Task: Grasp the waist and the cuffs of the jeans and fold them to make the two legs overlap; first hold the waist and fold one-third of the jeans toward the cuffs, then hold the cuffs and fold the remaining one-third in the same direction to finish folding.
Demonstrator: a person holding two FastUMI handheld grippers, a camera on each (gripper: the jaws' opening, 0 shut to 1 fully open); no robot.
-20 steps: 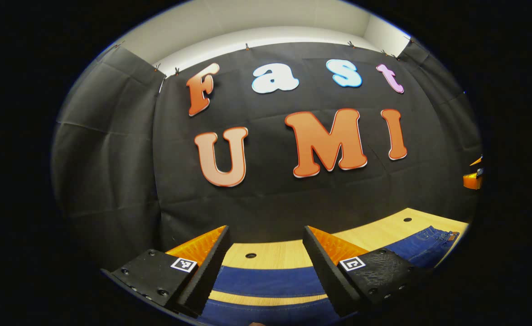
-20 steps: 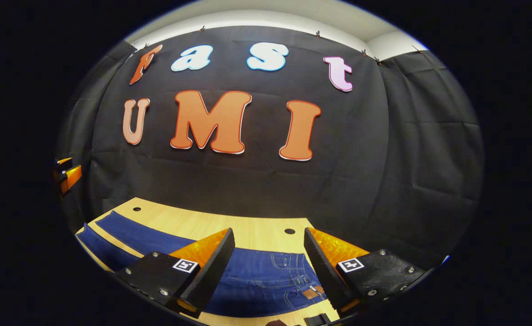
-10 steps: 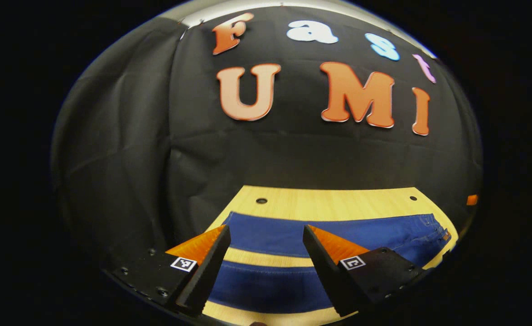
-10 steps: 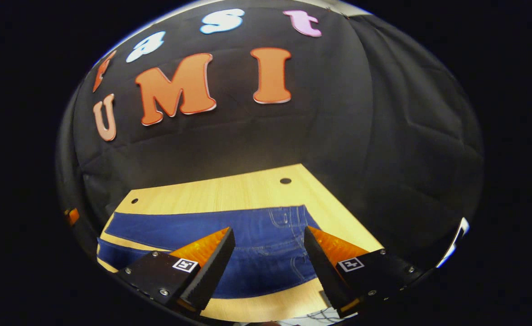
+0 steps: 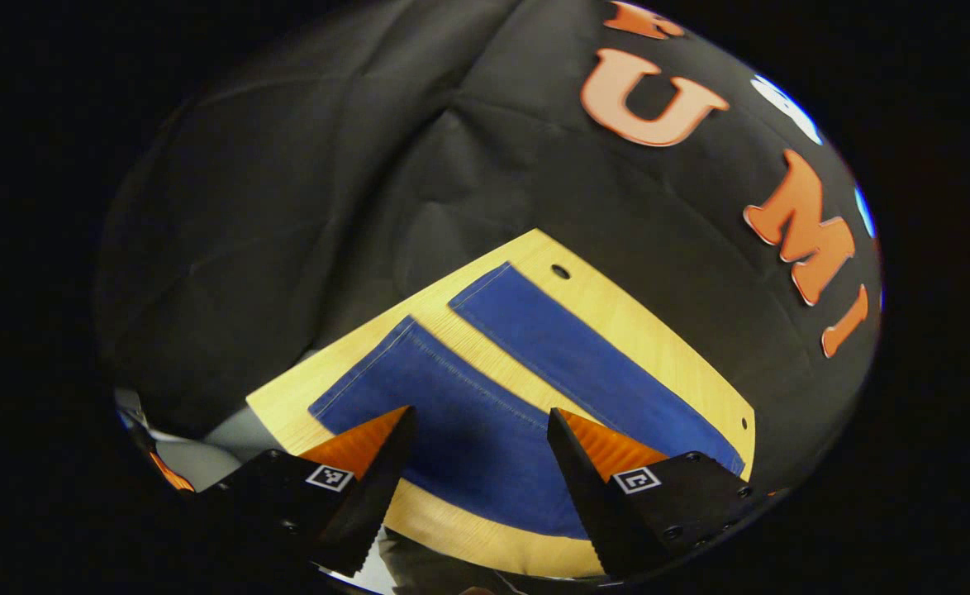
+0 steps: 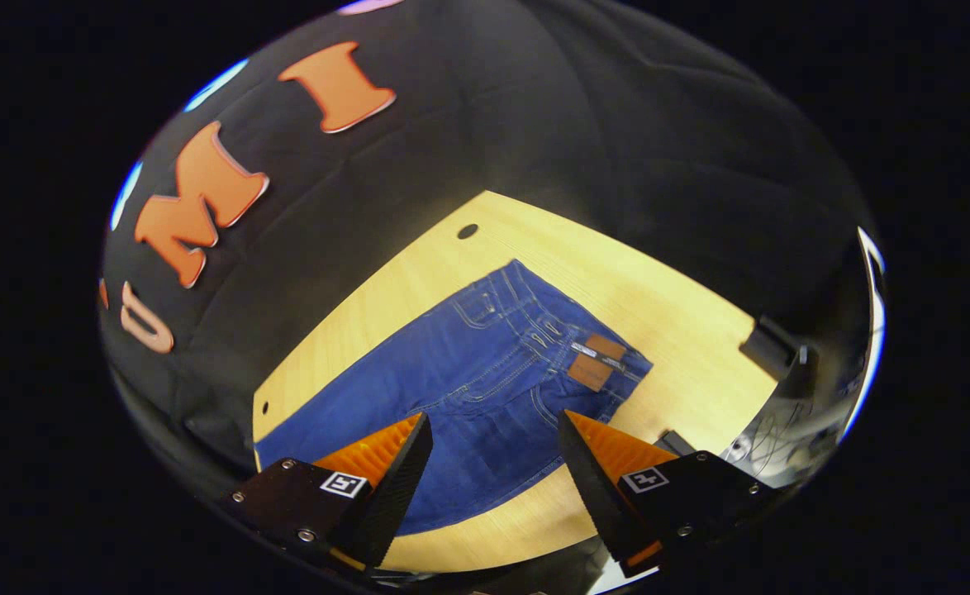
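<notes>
The dark blue denim jeans [image 6: 485,364] lie spread flat on the pale wooden tabletop [image 6: 667,306], both legs apart with a strip of bare wood between them. In the left gripper view the two leg ends sit ahead of the left gripper [image 5: 478,463], whose black-and-orange fingers stand apart over the nearer leg [image 5: 452,430], its cuff ahead and to their left; the farther leg [image 5: 568,347] runs beyond. In the right gripper view the right gripper [image 6: 493,467] hangs with fingers apart over the seat, and the waistband with its brown leather patch [image 6: 594,364] lies just ahead and to their right. Denim like this is likely fairly heavy, limp yet thick, not slippery or fragile. The hemmed cuff edge and the doubled waistband look the firmest places to pinch; a shallow bite may catch only the top layer.
</notes>
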